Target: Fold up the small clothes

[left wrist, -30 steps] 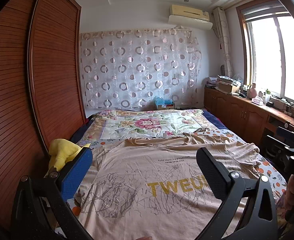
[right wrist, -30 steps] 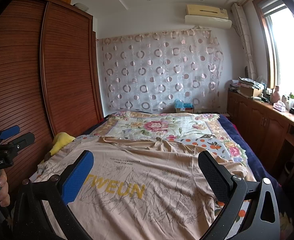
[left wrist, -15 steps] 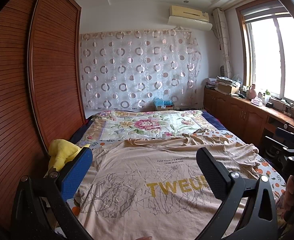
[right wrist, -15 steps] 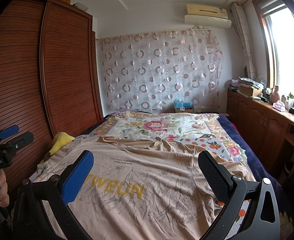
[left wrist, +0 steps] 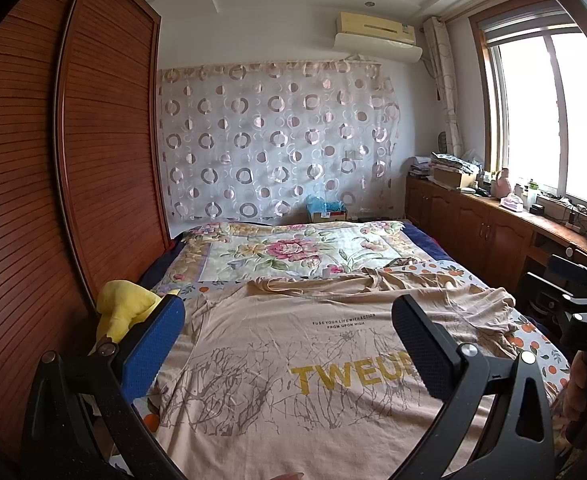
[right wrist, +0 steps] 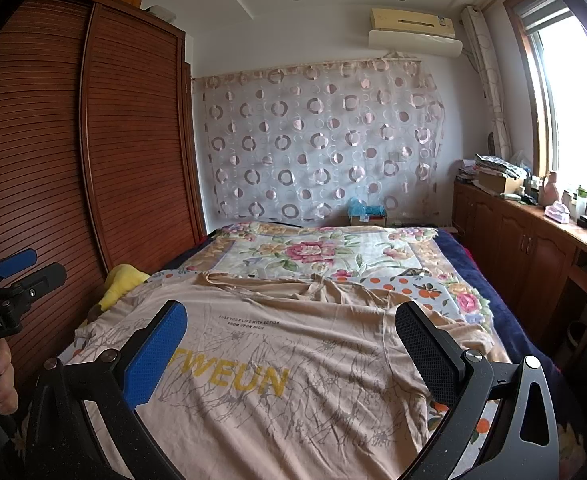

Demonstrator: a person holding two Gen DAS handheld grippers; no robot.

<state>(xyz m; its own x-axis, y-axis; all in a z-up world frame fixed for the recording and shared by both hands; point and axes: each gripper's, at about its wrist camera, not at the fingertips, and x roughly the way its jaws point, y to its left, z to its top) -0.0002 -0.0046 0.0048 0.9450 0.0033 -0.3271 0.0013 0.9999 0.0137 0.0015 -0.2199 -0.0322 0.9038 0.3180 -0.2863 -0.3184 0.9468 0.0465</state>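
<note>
Beige T-shirt [left wrist: 293,360] lay spread flat across the bed's [right wrist: 473,256] near end, left gripper [left wrist: 289,344] and right gripper [right wrist: 291,348] both gaped wide and empty above it, only the right wrist view showed a hand [right wrist: 3,380] on the left handle.

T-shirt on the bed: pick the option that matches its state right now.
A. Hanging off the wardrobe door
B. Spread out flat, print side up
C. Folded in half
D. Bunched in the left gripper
B. The beige T-shirt lies spread over the bed with its yellow lettering facing up, and both the left gripper and right gripper are open above it, holding nothing.
</note>
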